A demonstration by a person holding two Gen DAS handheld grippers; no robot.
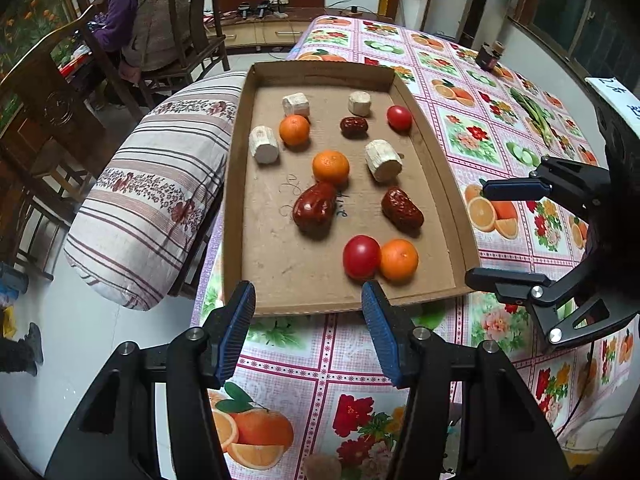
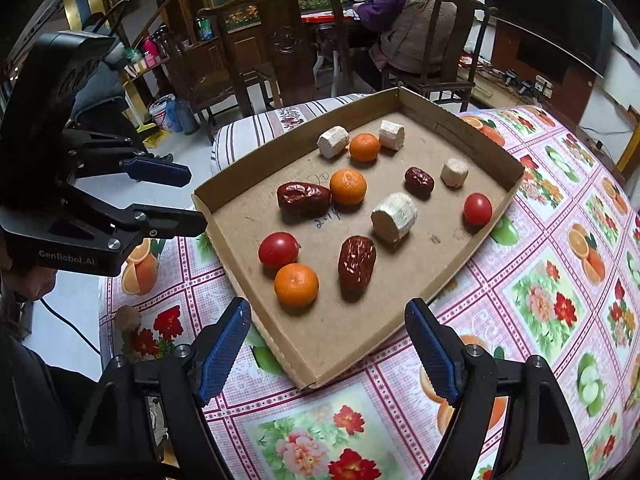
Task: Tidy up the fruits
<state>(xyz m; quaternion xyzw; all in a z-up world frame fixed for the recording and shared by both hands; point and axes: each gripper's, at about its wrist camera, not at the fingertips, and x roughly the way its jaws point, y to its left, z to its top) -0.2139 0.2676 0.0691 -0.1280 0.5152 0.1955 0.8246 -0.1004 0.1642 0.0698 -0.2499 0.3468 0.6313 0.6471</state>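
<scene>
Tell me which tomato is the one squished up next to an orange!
Look in the shallow brown cardboard tray on the flowery tablecloth. Along its edge nearest the grippers, a round red tomato touches a small round orange. The other tomato sits alone by the far right wall.

Brown cardboard tray [image 1: 440, 184] holds orange tangerines [image 1: 331, 167], red tomatoes [image 1: 361, 257], dark red dates [image 1: 401, 208], pale cream chunks [image 1: 383, 160]; pink checked tablecloth [image 1: 320, 360] printed with fruit and flowers.

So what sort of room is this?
Most likely a lived-in home dining or living room: a table under a fruit-and-flower patterned plastic tablecloth, carved dark wooden chairs, and a person in a fleece vest seated at another table.
</scene>
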